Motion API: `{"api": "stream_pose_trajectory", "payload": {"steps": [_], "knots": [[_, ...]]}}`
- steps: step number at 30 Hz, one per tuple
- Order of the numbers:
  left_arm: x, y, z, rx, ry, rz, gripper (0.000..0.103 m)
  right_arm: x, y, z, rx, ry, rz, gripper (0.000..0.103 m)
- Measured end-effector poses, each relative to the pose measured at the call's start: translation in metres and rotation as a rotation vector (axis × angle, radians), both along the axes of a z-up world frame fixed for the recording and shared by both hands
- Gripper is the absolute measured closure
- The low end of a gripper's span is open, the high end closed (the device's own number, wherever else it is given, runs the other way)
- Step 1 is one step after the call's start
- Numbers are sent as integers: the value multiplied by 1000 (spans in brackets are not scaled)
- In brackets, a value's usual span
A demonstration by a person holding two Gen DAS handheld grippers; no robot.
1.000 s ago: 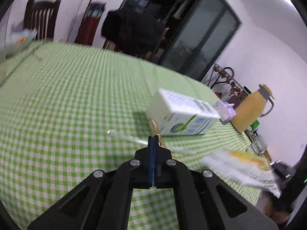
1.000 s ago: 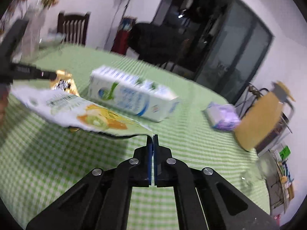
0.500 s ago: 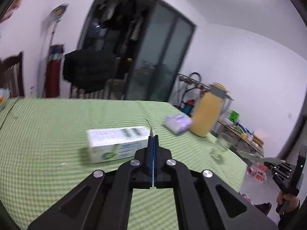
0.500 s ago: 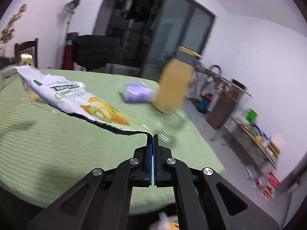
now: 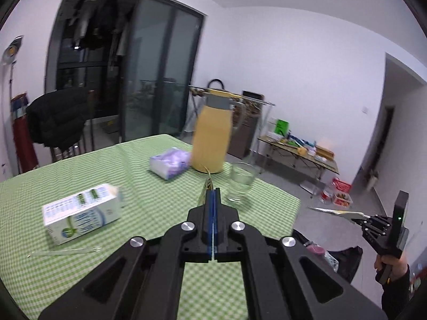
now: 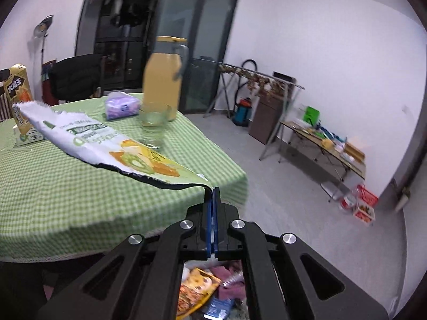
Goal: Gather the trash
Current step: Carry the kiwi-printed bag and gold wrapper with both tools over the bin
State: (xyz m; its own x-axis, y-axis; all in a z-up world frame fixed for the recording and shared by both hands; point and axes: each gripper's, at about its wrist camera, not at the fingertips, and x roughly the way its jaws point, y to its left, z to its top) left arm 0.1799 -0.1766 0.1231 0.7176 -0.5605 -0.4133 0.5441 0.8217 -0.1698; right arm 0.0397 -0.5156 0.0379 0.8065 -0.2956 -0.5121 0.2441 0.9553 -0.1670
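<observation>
My left gripper (image 5: 212, 193) is shut on a thin gold snack wrapper (image 5: 207, 184), seen edge-on above the green checked table (image 5: 133, 165); the same wrapper shows at the left of the right wrist view (image 6: 18, 90). My right gripper (image 6: 212, 190) is shut on a white torn snack bag (image 6: 106, 141) with fruit print, held past the table's edge. Below it lies a trash bag with wrappers (image 6: 205, 290). The right gripper also shows at the right of the left wrist view (image 5: 357, 217). A white milk carton (image 5: 80, 213) lies on the table.
On the table stand a yellow juice jug (image 5: 212, 138), an empty glass (image 5: 241, 184), a purple tissue pack (image 5: 170, 162) and a clear straw wrapper (image 5: 64, 252). A chair with a black jacket (image 5: 56, 117) is behind. A low cluttered table (image 5: 296, 146) stands by the far wall.
Both grippers have swung to the right, towards the table's edge. The right gripper with the snack bag now hangs over the trash bag on the floor. Both stay shut.
</observation>
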Motion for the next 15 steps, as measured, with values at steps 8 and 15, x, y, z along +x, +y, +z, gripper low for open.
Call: {"api": "stream_pose_trajectory", "payload": {"steps": [8, 15], "knots": [[-17, -77, -2, 36, 36, -168, 103, -24, -46, -35, -4, 103, -36, 102], [-25, -145, -29, 62, 97, -293, 103, -34, -94, -84, 57, 209, -119, 102]]}}
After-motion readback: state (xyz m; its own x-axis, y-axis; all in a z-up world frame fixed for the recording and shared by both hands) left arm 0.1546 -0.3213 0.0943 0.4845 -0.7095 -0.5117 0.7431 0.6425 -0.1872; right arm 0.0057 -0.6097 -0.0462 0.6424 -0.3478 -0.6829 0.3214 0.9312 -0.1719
